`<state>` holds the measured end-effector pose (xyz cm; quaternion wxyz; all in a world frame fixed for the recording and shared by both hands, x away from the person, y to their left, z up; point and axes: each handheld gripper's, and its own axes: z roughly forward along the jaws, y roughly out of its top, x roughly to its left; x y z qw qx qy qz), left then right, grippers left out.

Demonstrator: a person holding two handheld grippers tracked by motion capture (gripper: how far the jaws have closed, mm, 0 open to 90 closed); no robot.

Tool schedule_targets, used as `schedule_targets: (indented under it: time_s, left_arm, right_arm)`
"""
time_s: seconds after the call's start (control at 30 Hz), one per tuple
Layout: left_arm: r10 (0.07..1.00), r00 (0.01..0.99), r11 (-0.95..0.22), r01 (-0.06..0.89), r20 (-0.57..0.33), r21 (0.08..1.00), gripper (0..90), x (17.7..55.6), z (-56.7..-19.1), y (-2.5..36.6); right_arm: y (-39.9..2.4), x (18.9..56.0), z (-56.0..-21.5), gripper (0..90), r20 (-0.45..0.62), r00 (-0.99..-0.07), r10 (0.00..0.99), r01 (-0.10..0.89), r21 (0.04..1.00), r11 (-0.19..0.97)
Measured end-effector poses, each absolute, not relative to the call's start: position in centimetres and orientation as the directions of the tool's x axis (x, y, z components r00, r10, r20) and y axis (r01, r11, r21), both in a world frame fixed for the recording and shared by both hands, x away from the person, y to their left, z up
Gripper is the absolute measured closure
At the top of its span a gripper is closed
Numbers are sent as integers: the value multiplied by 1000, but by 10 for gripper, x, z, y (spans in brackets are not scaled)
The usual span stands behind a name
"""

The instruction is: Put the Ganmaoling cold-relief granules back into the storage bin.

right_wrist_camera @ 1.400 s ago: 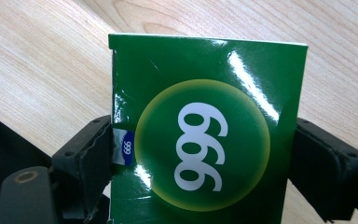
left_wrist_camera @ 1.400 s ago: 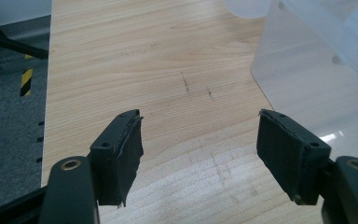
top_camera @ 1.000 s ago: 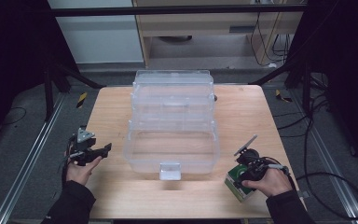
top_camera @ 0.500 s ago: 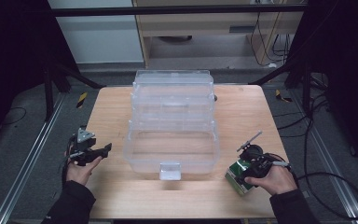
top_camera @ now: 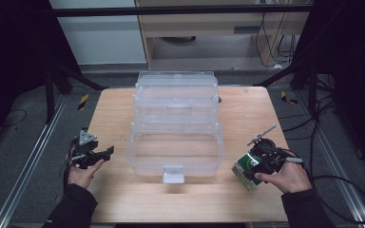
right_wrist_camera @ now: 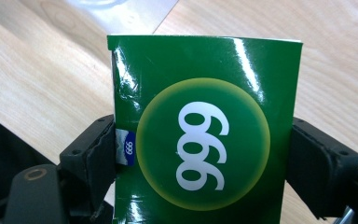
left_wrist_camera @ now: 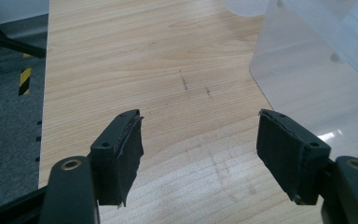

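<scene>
A green carton (right_wrist_camera: 205, 93) printed with "999" in a yellow-green circle sits between my right gripper's (right_wrist_camera: 203, 144) jaws, which press on both of its sides. From above, that green carton (top_camera: 244, 172) and my right gripper (top_camera: 253, 167) are at the table's front right, beside the clear plastic storage box (top_camera: 176, 123). The box stands open in tiers at the table's middle, with a latch (top_camera: 173, 173) at its front. At the front left, my left gripper (top_camera: 105, 154) is open and holds nothing. In its own view my left gripper (left_wrist_camera: 200, 140) has its jaws wide apart over bare wood.
The wooden table (top_camera: 247, 114) has free room to the left and right of the clear box, whose wall (left_wrist_camera: 307, 88) lies close to the left gripper. Metal frame rails (top_camera: 24, 166) and cables (top_camera: 342, 190) run along the floor beside the table.
My right gripper has shifted slightly away from the front edge with the green carton in it. The left gripper has not moved.
</scene>
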<state>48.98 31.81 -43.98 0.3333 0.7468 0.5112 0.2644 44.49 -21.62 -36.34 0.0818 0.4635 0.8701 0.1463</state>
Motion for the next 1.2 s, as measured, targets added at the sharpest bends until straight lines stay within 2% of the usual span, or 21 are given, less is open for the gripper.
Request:
schedule_targets:
  time_s: [0.83, 1.2]
  left_arm:
    - [939, 339, -259, 592, 56, 763, 304, 491, -441, 318]
    - [939, 338, -258, 592, 55, 763, 305, 491, -441, 318]
  right_arm:
    - [-215, 461, -306, 187, -95, -556, 826, 726, 428, 538]
    - [-206, 474, -291, 186, -113, -595, 796, 663, 490, 566]
